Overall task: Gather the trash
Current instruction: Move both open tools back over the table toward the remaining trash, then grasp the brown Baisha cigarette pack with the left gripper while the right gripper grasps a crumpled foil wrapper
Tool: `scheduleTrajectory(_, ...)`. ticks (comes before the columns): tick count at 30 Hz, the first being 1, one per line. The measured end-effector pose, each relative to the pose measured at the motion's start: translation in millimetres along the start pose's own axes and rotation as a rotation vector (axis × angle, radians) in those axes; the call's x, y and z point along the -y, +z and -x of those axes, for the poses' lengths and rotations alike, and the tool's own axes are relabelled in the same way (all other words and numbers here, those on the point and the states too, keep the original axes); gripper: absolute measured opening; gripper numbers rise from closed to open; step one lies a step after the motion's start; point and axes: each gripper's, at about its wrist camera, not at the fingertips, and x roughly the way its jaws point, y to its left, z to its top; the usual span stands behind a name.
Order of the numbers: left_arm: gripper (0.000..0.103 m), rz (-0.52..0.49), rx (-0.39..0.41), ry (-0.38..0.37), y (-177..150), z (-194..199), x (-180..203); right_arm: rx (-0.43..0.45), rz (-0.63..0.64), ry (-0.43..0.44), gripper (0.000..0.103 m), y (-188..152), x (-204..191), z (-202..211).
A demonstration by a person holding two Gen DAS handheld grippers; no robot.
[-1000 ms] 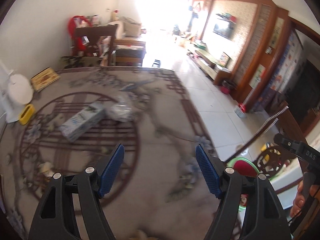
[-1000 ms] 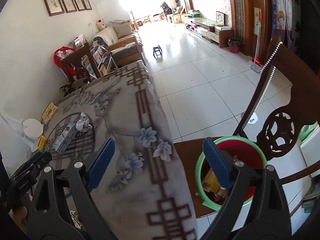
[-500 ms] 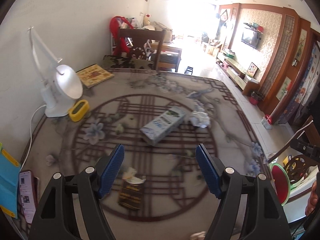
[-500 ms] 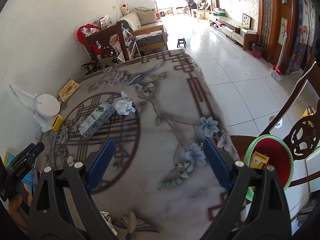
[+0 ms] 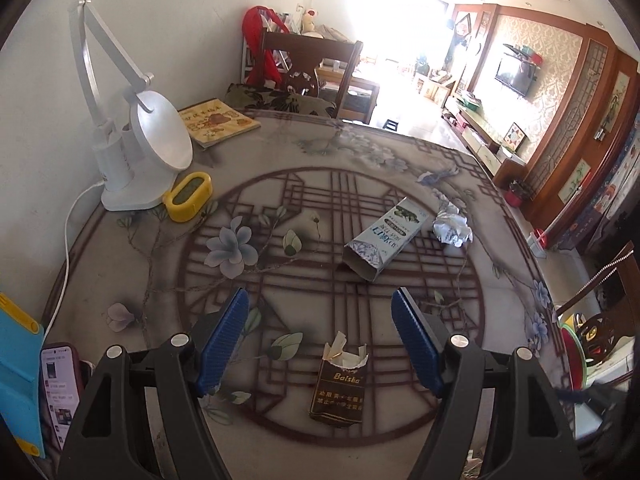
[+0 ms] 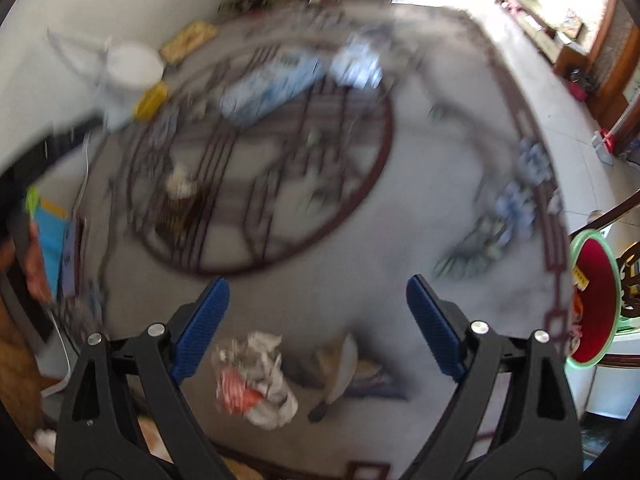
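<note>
Near the table's (image 5: pixel 132 248) front edge lies a torn dark cigarette pack (image 5: pixel 338 390), between the spread, empty fingers of the left gripper (image 5: pixel 320 336). Toward the centre rest a blue carton (image 5: pixel 384 240) and crumpled foil (image 5: pixel 451 229). The right gripper (image 6: pixel 316 324), also spread and empty, hangs over a crumpled wrapper (image 6: pixel 254 380) (view blurred) at the front edge; a green-rimmed bin (image 6: pixel 596 296) stands past the right edge.

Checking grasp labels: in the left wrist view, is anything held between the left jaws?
No, the left gripper is open, and the torn cigarette pack lies flat on the table untouched.
</note>
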Motion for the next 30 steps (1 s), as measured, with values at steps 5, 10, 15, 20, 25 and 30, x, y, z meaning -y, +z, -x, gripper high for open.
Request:
scheduleTrajectory(5,0.071,-0.028,-0.048,-0.029,-8.8,-13.1,-0.5,-0.151,0.032,0.046,0.089,-36.4,-21.7,-37.9)
scheduleTrajectory(10,0.071,-0.041,-0.118,-0.044,-23.6,-30.9,-1.3,-0.135,0.031,0.090,0.047,-40.3,-35.7,-43.8)
scheduleTrajectory(15,0.071,-0.076,-0.218,-0.056,-51.2,-54.5,4.1,-0.034,0.001,0.034,0.043,-22.2,-32.5,-28.0)
scheduleTrajectory(20,0.070,-0.076,-0.269,-0.062,-63.3,-75.6,8.8,0.049,-0.087,-0.004,0.044,-3.2,-13.1,-10.1)
scheduleTrajectory(25,0.061,-0.090,-0.295,-0.061,-62.3,-92.9,16.9,0.135,-0.182,-0.016,0.045,9.6,14.2,14.0)
scheduleTrajectory(30,0.042,-0.086,-0.316,-0.063,-64.0,-94.7,19.1,0.192,-0.198,-0.014,0.045,20.8,25.2,31.0)
